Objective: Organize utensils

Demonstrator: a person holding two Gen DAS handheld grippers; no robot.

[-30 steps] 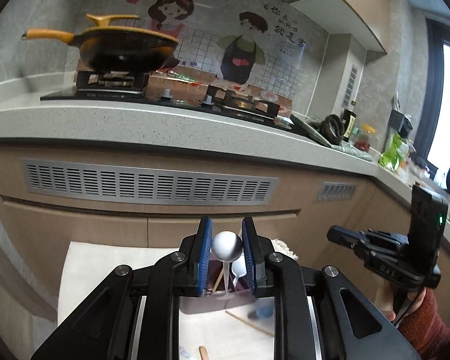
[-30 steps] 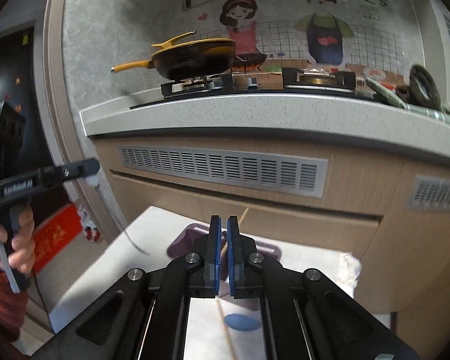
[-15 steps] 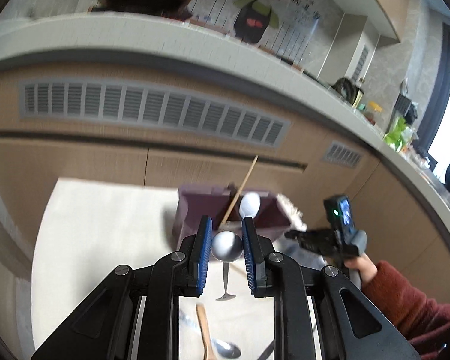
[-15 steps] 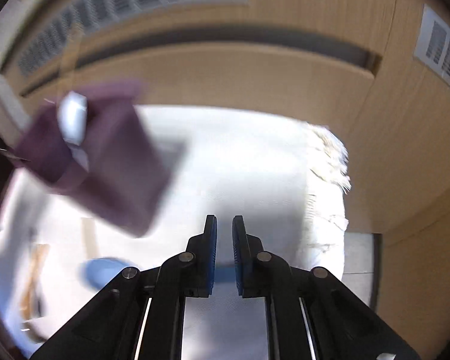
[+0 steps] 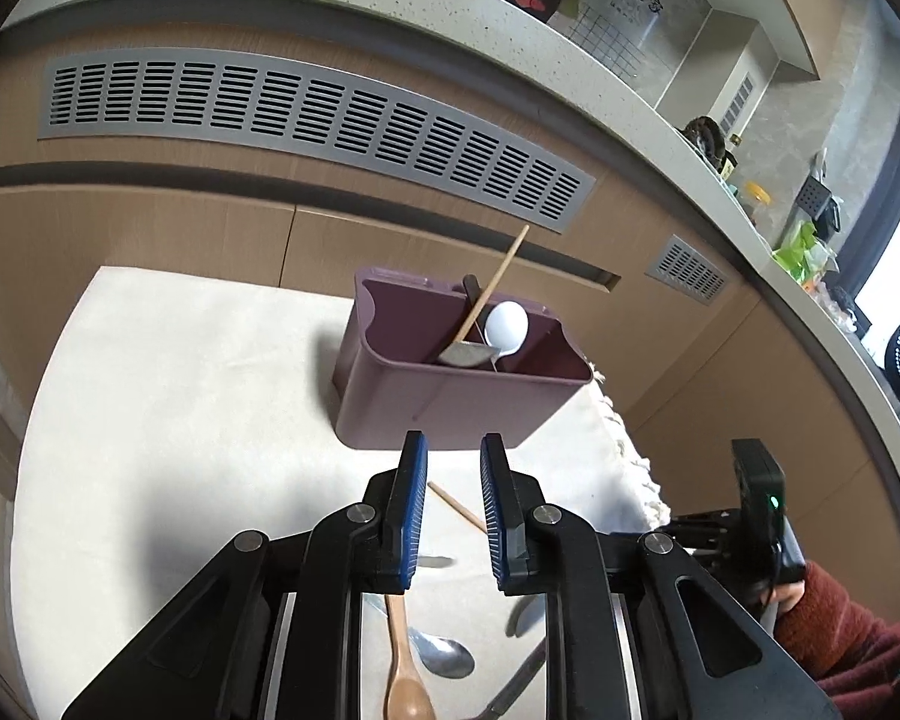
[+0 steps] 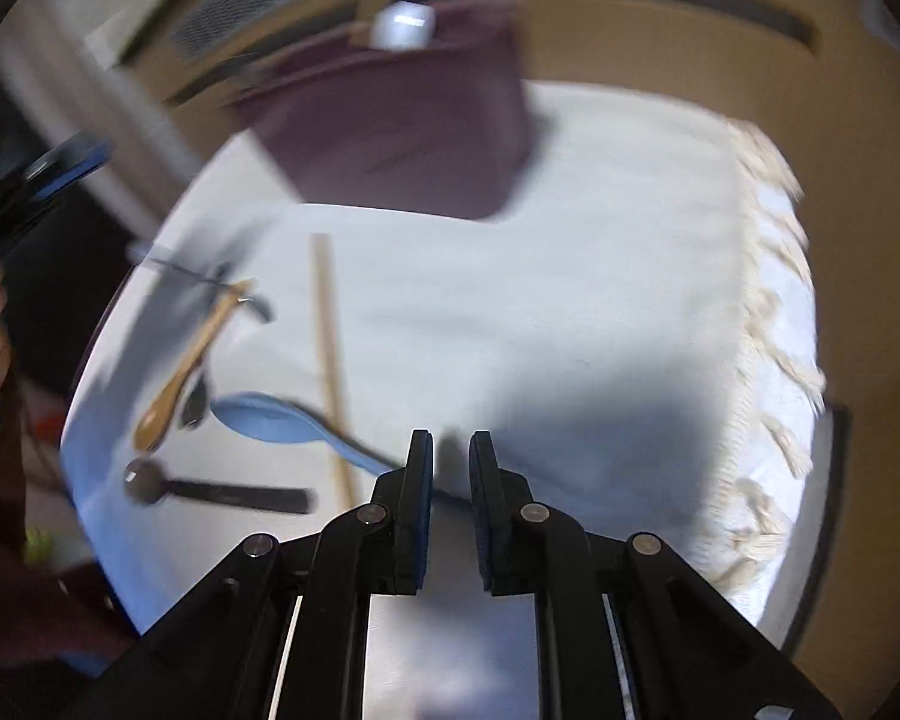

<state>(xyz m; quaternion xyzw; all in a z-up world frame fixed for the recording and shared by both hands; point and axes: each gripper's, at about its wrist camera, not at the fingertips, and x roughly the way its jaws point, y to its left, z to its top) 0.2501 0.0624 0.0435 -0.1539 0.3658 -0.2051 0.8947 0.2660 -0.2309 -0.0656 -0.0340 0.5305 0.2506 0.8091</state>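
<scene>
Broadly, tan cabinets (image 5: 150, 228) with a long grey vent (image 5: 306, 114) across the back. Below them, a tabletop under a white fringed cloth (image 5: 180, 390).

Toward the far edge of the cloth, a purple caddy (image 5: 438, 402), upright, divided inside. In its middle part: a chopstick (image 5: 495, 282) leaning out to the right, a white spoon (image 5: 507, 324) bowl-up, and a grey metal end (image 5: 467, 354) resting at the rim. Exact compartment for each hard to tell.

Over the near cloth, the left claw (image 5: 453, 450), aimed at the caddy, jaws apart with nothing between the pads, having just been closing a little. To its right, a dark red sleeve (image 5: 858, 648).

Low over the cloth's near side, the right claw (image 6: 450, 456), tilted steeply down in a motion-blurred view, jaws narrowly apart and empty, having just been opening.

Loose on the cloth, left of the right claw:
- a blue spoon (image 6: 270, 417), handle running toward and under that claw's left finger
- a second chopstick (image 6: 330, 360), crossing the blue handle
- a black-handled scoop (image 6: 210, 489), nearest the edge
- a wooden spoon (image 6: 186, 360), with a metal spoon (image 5: 444, 654) just beside it
</scene>
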